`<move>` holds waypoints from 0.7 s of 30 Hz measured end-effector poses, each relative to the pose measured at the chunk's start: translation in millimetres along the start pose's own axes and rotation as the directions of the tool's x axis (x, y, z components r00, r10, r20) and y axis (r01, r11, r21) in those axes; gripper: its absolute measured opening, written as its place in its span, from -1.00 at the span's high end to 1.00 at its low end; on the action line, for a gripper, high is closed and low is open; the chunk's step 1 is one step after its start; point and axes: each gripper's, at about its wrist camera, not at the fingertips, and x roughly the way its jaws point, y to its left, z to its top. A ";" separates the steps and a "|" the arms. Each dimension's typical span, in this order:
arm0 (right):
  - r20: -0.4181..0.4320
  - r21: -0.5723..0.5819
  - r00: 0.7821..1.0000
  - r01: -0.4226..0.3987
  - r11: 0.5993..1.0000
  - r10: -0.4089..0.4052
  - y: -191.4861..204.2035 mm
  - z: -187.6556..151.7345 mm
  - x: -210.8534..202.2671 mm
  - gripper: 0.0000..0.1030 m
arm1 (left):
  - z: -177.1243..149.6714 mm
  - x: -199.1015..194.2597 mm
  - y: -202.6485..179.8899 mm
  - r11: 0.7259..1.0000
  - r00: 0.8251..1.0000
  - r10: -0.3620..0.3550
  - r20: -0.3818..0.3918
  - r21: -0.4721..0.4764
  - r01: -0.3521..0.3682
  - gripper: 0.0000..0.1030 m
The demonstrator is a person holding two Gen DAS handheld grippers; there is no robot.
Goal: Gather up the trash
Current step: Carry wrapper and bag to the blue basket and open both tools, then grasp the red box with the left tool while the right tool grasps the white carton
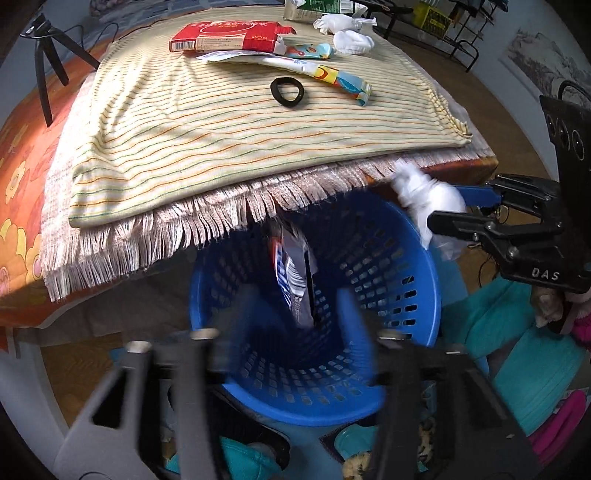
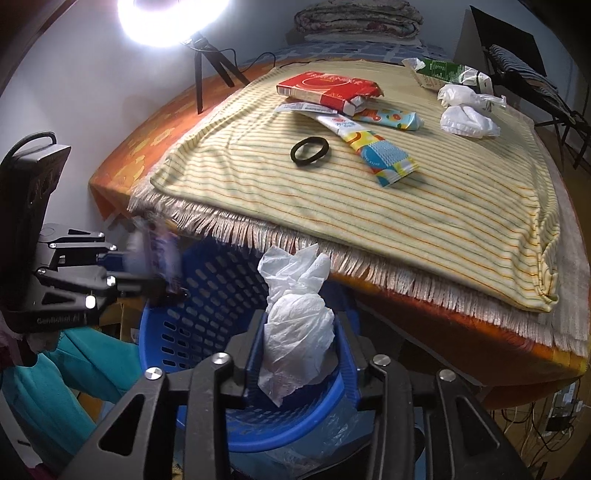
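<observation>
While both grippers are held over the basket [image 1: 424, 280], which stands on the floor partly under the table edge, the left gripper [image 1: 295, 325] is seen pointing steeply down into its mouth with the fingers set wide. A packet [image 1: 295, 280], silver with red and blue print, is seen on edge inside the basket, in the gap between those fingers but touched by neither; it is blurred in the right wrist view, so finer detail cannot be told. The right gripper [image 2: 300, 321] is positioned above the near rim, and a tissue [image 2: 295, 332] is held between its blue pads: the crumpled wad fills the gap and touches both pads, with a loose tail sticking up past the tips toward the fringe [image 1: 147, 236] of the mat. The jaws are set narrow to middling around it. Trash not yet collected is noted on the striped cloth [image 1: 221, 125] on the table: a red box [image 1: 225, 37], two printed tubes [image 1: 340, 79] lying partly under and beside it, two white wads [image 1: 352, 40] near the far right corner, and a green carton [image 2: 439, 72] behind them. A black hair band [image 1: 287, 91] lies flat just beside the nearer tube, apart from it. A lit lamp [image 2: 162, 18] on a tripod [image 1: 44, 62] is seen at the far left of the table. Teal fabric [image 1: 491, 321] is seen beside the basket.
</observation>
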 end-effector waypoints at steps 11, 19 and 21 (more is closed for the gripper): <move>0.011 -0.011 0.999 0.031 0.999 -0.031 2.3 4.9 1.9 -0.73 | 6.0 -0.8 6.2 1.000 1.000 0.019 0.011 -0.010 -0.019 -0.21; 0.015 -0.003 0.999 0.048 0.999 -0.048 -1.9 11.6 -0.5 -0.75 | 20.3 -10.2 12.7 0.999 0.998 0.031 0.046 -0.030 -0.029 -0.21; 0.019 -0.006 0.999 0.051 0.999 -0.051 -2.2 15.6 -2.6 -0.75 | 27.9 -14.4 15.8 0.999 0.998 0.033 0.059 -0.039 -0.030 -0.21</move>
